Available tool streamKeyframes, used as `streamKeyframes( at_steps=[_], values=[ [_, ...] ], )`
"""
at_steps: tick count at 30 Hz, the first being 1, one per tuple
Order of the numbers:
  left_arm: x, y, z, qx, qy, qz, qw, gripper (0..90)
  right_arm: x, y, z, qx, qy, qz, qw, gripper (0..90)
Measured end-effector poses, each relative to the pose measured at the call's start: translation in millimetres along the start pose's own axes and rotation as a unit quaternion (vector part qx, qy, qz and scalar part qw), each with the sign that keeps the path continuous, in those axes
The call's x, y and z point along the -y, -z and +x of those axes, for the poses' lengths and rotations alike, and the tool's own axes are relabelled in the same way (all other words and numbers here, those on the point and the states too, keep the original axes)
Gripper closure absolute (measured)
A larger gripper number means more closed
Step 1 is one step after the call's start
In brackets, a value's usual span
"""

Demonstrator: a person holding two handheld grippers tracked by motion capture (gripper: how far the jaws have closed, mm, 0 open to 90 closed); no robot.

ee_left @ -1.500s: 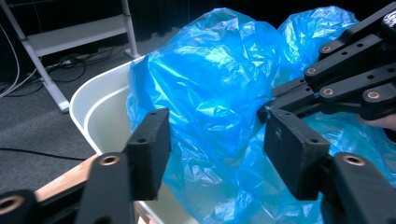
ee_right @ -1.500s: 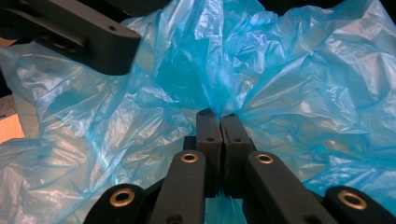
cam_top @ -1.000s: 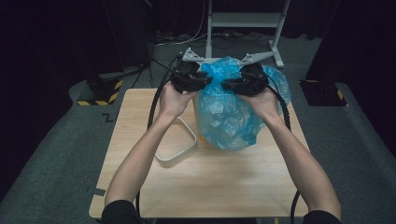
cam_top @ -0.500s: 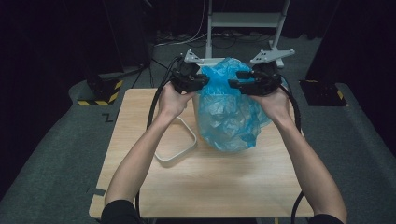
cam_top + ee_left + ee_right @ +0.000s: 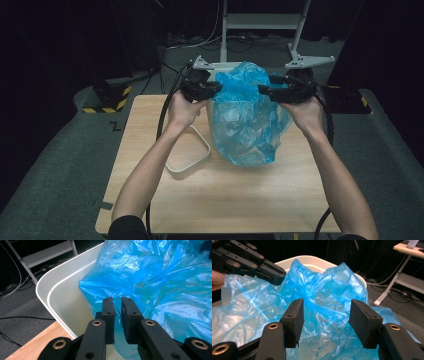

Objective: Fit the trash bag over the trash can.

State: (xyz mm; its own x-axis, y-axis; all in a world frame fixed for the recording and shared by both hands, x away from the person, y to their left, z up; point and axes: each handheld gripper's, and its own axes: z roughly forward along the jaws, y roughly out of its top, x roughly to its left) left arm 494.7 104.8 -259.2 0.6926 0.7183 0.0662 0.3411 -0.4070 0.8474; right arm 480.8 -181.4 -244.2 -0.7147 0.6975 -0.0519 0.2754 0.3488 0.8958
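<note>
A blue plastic bag is draped into and over a white bin at the far middle of the wooden table. My left gripper is at the bag's upper left edge. In its own view the jaws have just closed to a narrow slit, pinching the bag film beside the bin's wall. My right gripper is at the bag's upper right. Its jaws have just been opening and stand wide, with crumpled bag between them, untouched by the pads.
A white rounded loop, perhaps the bin's rim ring, lies flat on the table left of the bin. A white metal stand and cables lie on the dark floor beyond the table. The other gripper shows at the top left of the right gripper view.
My right gripper has moved to the right, away from the bag's middle, and its jaws have let go of the film. The left gripper has stayed at the bag's left edge.
</note>
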Motion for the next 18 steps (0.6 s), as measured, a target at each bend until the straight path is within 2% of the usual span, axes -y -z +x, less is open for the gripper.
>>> streamKeyframes(
  at_steps=[1,2,3,5,7,11,13,16,18],
  values=[
    [0.2,0.6,0.2,0.004,0.003,-0.003,1.0,80.4,1.1,-1.4,-0.4,-0.003,-0.003,0.006,1.0,46.6],
    [0.2,1.5,0.7,0.007,0.008,-0.006,0.9999,78.9,2.0,-3.1,0.0,-0.004,-0.003,0.012,0.9999,51.2],
    [0.2,4.0,1.5,0.017,0.021,-0.017,0.9995,76.6,2.2,-3.9,0.7,-0.004,-0.002,0.016,0.9999,55.6],
    [-1.1,11.3,3.2,0.034,0.041,-0.044,0.9976,66.3,2.1,-6.4,2.7,-0.007,0.01,0.025,0.9996,65.2],
    [-3.2,19.0,2.3,0.042,0.054,-0.061,0.9958,54.7,1.9,-7.9,5.9,0.006,0.022,0.033,0.9992,73.1],
    [-5.3,29.7,-5.8,0.043,0.045,-0.072,0.9955,41.8,1.2,-5.4,5.7,0.016,0.033,0.029,0.9989,84.0],
    [-5.1,31.9,-9.1,0.054,0.045,-0.073,0.9948,38.3,1.0,-3.5,5.8,0.017,0.033,0.024,0.999,89.3],
    [-4.1,33.9,-14.1,0.063,0.045,-0.086,0.9933,34.7,-0.9,-2.0,8.8,0.013,0.036,0.012,0.9992,90.0],
    [-3.0,33.4,-18.2,0.062,0.04,-0.086,0.9935,34.0,-2.6,-2.7,11.4,0.008,0.036,0.004,0.9993,90.0]
  ],
)
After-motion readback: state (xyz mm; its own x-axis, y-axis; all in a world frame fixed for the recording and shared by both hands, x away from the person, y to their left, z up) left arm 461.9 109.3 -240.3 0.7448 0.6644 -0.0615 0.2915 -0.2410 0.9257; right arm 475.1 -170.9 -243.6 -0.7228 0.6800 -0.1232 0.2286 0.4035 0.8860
